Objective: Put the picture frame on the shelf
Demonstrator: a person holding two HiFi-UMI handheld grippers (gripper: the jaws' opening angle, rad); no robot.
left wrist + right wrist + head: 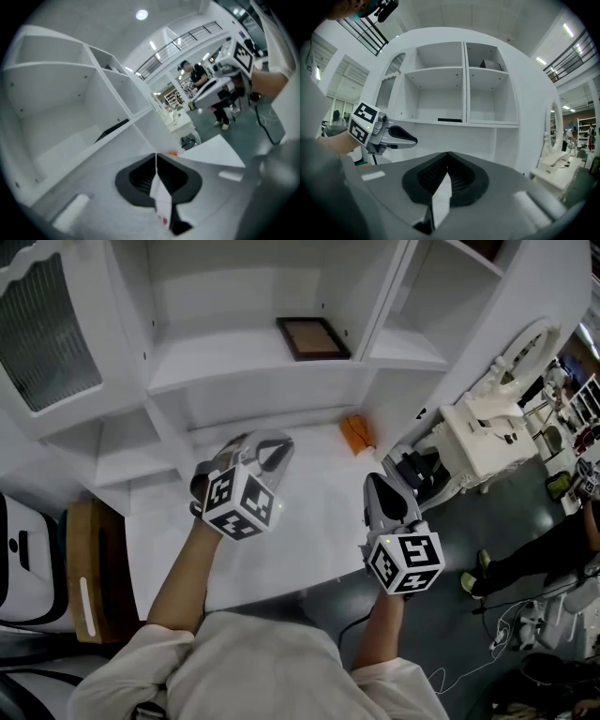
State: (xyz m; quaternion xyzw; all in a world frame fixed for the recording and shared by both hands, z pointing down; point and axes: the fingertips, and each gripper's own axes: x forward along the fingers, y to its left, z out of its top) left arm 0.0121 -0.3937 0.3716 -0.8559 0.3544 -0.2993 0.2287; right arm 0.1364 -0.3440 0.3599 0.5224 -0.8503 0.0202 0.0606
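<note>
Left gripper (156, 158) and right gripper (447, 155) are both pressed together, empty; the picture frame (313, 337) lies on the shelf (216, 357).

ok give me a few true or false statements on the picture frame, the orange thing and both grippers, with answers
1. The dark-brown rectangular picture frame lies flat on a white shelf. True.
2. The left gripper is clamped on the picture frame. False: its jaws are shut on nothing.
3. The small orange object sits on the white table top. True.
4. The right gripper has its jaws wide apart. False: they are together and empty.
</note>
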